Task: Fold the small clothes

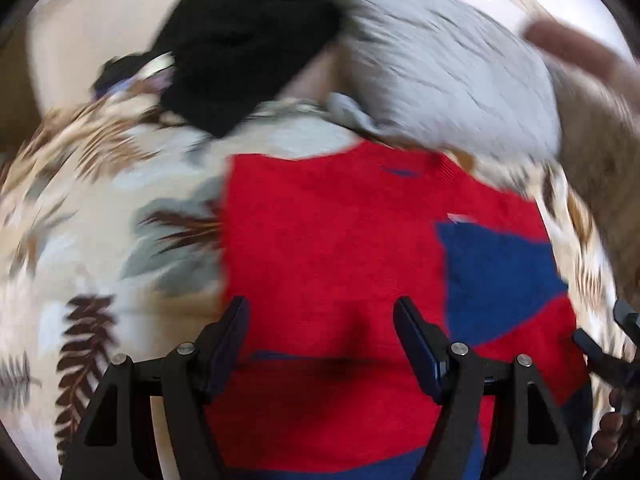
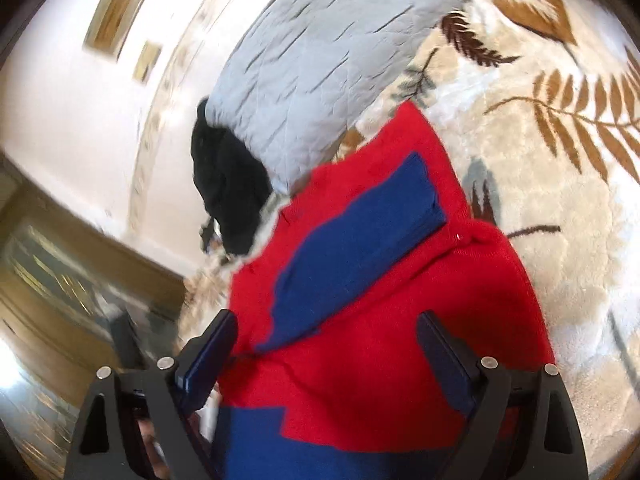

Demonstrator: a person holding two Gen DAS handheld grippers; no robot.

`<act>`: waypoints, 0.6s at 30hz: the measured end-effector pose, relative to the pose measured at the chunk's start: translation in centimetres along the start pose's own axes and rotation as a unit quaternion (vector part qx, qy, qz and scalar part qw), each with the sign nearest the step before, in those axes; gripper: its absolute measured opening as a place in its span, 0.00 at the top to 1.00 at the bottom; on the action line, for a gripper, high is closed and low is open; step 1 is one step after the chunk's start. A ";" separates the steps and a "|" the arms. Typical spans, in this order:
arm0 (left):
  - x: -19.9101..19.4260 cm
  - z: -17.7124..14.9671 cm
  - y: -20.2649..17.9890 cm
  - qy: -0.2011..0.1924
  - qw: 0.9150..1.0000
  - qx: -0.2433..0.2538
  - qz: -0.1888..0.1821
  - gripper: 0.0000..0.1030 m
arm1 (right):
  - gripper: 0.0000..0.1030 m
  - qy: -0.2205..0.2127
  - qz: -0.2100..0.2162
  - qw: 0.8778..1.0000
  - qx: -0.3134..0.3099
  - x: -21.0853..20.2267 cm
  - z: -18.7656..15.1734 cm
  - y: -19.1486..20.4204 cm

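A red knit sweater (image 1: 328, 232) with blue patches lies on a leaf-patterned blanket (image 1: 80, 216). My left gripper (image 1: 322, 312) is open just above the sweater, its jaws apart with red fabric between them. My right gripper (image 2: 328, 328) is also open, jaws wide apart over the same sweater (image 2: 380, 320); a blue sleeve (image 2: 360, 240) lies folded across the red body. Part of the right gripper (image 1: 608, 344) shows at the right edge of the left wrist view. Both views are blurred by motion.
A grey pillow (image 1: 448, 76) and a black garment (image 1: 244, 44) lie beyond the sweater; they also show in the right wrist view, pillow (image 2: 304, 72) and black garment (image 2: 228, 188). A white wall (image 2: 72, 100) and wooden furniture (image 2: 60, 280) are at the left.
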State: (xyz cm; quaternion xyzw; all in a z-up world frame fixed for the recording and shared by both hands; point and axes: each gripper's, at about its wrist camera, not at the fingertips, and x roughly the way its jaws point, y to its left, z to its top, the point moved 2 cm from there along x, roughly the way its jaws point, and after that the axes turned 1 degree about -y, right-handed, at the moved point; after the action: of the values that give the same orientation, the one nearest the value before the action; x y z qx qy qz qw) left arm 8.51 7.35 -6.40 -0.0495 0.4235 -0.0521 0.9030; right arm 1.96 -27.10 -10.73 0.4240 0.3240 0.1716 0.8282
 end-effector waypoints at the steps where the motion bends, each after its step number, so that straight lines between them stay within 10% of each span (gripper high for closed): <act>1: -0.3 0.0 1.1 -0.005 1.000 -0.011 0.003 0.27 | 0.10 -0.001 0.007 1.000 0.006 0.1 0.4 0.4; 7: 3.4 -1.3 4.1 0.049 0.997 -0.049 0.016 0.27 | 0.09 0.063 0.085 0.994 0.005 3.8 3.5 2.9; 10: 2.8 -1.2 4.6 0.040 0.997 -0.072 0.005 0.27 | 0.09 0.109 -0.093 0.990 0.016 7.2 3.5 -0.4; 14: 1.1 1.2 4.3 -0.016 0.998 -0.057 -0.025 0.27 | 0.09 0.085 -0.031 0.996 -0.020 6.1 4.1 2.6; 18: 4.5 2.6 4.8 0.024 0.998 -0.055 -0.022 0.27 | 0.08 0.089 -0.006 0.994 -0.061 7.7 5.2 3.8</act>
State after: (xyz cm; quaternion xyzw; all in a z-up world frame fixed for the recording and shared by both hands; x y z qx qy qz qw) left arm 13.57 11.61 -8.79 -0.1075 0.4458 -0.0498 0.8873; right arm 11.10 -23.69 -8.34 0.3533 0.3882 0.2232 0.8214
